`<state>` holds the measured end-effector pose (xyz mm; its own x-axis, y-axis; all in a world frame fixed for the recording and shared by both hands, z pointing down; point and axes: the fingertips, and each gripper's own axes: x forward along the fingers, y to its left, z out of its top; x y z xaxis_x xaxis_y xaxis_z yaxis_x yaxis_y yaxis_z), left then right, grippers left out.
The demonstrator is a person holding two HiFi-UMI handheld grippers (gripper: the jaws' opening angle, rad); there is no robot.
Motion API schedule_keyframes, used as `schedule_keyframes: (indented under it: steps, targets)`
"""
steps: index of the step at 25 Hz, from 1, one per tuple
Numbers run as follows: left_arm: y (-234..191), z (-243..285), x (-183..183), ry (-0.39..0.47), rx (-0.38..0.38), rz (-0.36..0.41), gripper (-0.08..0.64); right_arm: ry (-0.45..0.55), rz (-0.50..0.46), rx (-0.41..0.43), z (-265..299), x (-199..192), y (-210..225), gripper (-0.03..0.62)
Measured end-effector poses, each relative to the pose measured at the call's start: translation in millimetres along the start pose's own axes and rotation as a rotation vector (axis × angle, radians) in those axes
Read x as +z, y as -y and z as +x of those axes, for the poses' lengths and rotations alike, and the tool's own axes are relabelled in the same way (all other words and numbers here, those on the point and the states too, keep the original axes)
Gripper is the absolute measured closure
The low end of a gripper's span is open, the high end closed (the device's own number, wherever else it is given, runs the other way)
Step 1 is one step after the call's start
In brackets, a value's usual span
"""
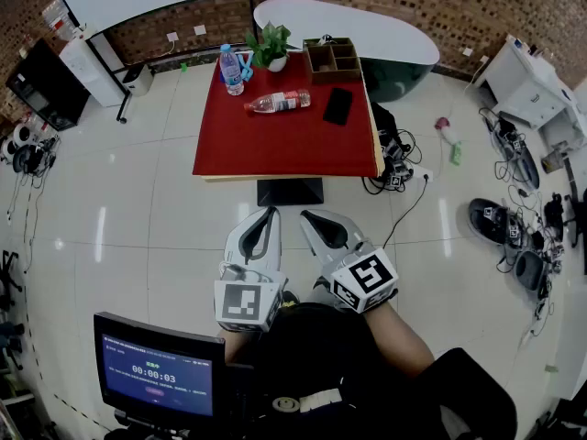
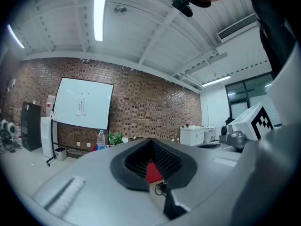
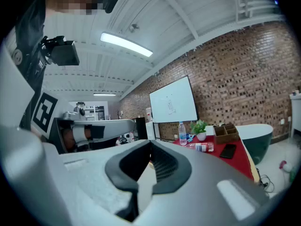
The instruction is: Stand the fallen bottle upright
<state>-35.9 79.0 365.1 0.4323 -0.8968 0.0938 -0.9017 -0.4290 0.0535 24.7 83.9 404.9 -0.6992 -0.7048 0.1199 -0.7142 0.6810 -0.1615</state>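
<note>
**Fallen clear plastic bottle point(image 1: 277, 103) lies on its side on the red table, both grippers well short of it**

The clear plastic bottle with a red-and-white label lies flat in the far half of the square red-topped table point(image 1: 275, 149), its length running left to right. To its far left, near the table's far left corner, a second clear bottle with a blue label point(image 1: 231, 70) stands upright. Just right of that one is a small green plant in a white pot point(image 1: 271, 48). Further right, at the far edge, sits a brown wooden box with open compartments point(image 1: 333, 60). A flat black phone point(image 1: 337, 105) lies just right of the fallen bottle, apart from it.

The table stands on a pale tiled floor point(image 1: 147, 181), with a stretch of bare floor between it and the person. In the near part of the head view the left gripper point(image 1: 271, 213) and the right gripper point(image 1: 307, 216) are held side by side, both pointing toward the table.

The left gripper's jaws are closed together at the tips with nothing gripped; through the gap in its pads a patch of the red tabletop shows. The right gripper's jaws are likewise closed and empty. In the right gripper view the fallen bottle point(image 3: 201, 147) shows far off to the right of the jaws, beside the upright bottle point(image 3: 182, 133).
</note>
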Motion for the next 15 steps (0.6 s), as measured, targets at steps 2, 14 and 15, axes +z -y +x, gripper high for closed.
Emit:
schedule_keyframes:
  steps: [2, 14, 15]
  targets:
    - [-10.6, -2.2, 0.1, 0.007, 0.006, -0.009, 0.552, 0.006, 0.014, -0.026, 3.5, 2.8, 5.0, 0.588]
    - [-41.3, 45.9, 1.2, 0.039, -0.009, 0.032, 0.552, 0.021, -0.035, -0.037, 53.1, 15.2, 49.5, 0.588]
    - [-43.2, 55.2, 1.9, 0.038, -0.009, 0.036, 0.552, 0.022, -0.036, -0.032, 59.6, 16.2, 56.4, 0.588]
